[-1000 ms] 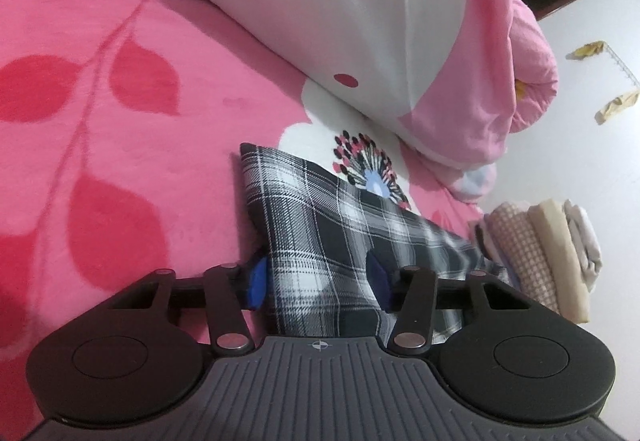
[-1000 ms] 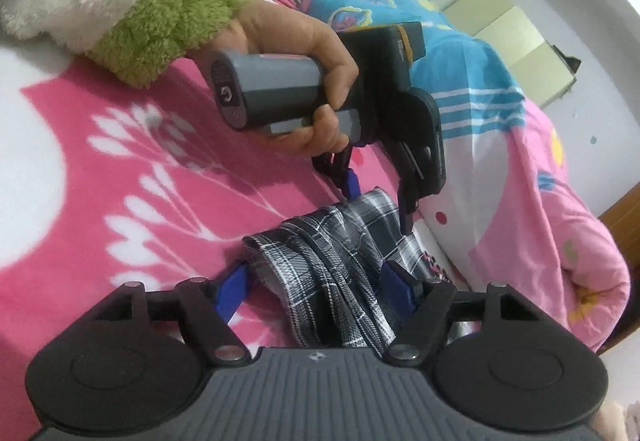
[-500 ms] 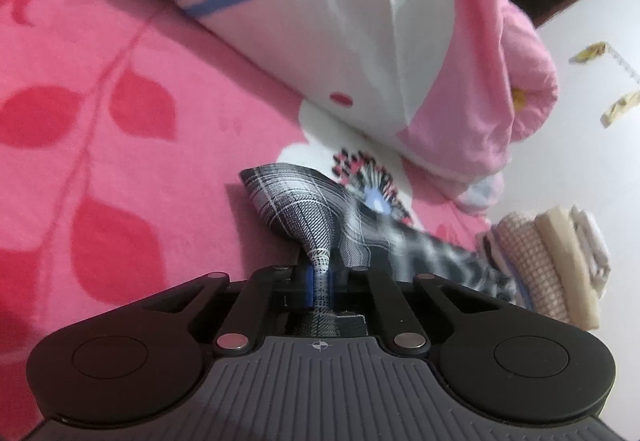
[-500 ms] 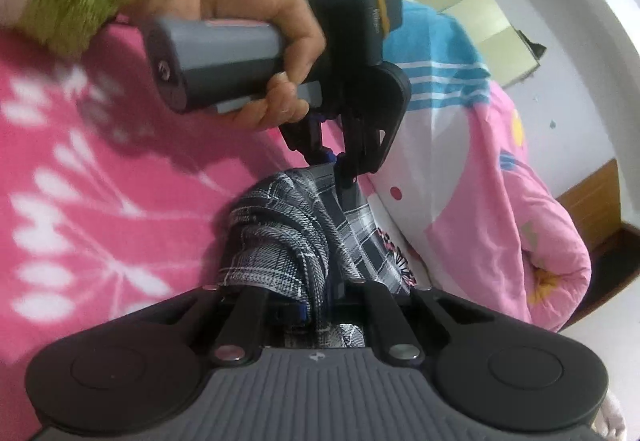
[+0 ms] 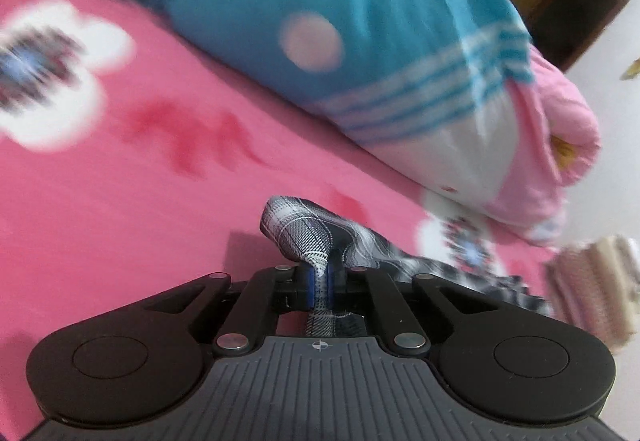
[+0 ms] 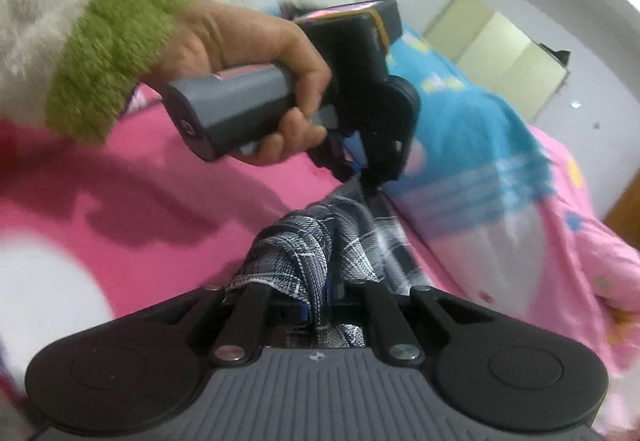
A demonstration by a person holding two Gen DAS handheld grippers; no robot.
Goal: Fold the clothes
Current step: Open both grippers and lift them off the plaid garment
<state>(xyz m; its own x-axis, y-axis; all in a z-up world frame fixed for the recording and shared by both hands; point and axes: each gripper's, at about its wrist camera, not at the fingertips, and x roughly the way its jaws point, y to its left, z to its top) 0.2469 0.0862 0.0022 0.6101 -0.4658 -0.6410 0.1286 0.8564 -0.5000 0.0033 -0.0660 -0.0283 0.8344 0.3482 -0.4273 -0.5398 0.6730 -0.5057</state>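
We see the black-and-white plaid cloth garment [image 5: 304, 237] lifted off the pink flower-printed bed sheet [image 5: 120, 209], held at 2 points. In the left wrist view, the left gripper [image 5: 319, 281] has its jaws closed on a bunched corner of the garment, the fabric pinched between the blue pads [image 5: 306, 283] and rising in a rounded fold just ahead of them. The rest of the garment trails to the right, low over the sheet.

In the right wrist view, the right gripper [image 6: 318, 301] likewise has its jaws closed on a thick gather of the same plaid fabric [image 6: 304, 253], which bulges up over the fingers. From there the garment stretches away to the left gripper [image 6: 362, 177], which shows ahead, gripped by a person's hand [image 6: 256, 53] in a fluffy cream sleeve with a green cuff [image 6: 108, 53].

Behind the garment lies a rolled quilt in blue, white and pink [image 5: 360, 41], running along the far side of the bed. At the right edge of the left wrist view, we make out a blurred stack of folded cloths [image 5: 592, 281] resting near the end of the quilt. Much of both views is smeared by motion.
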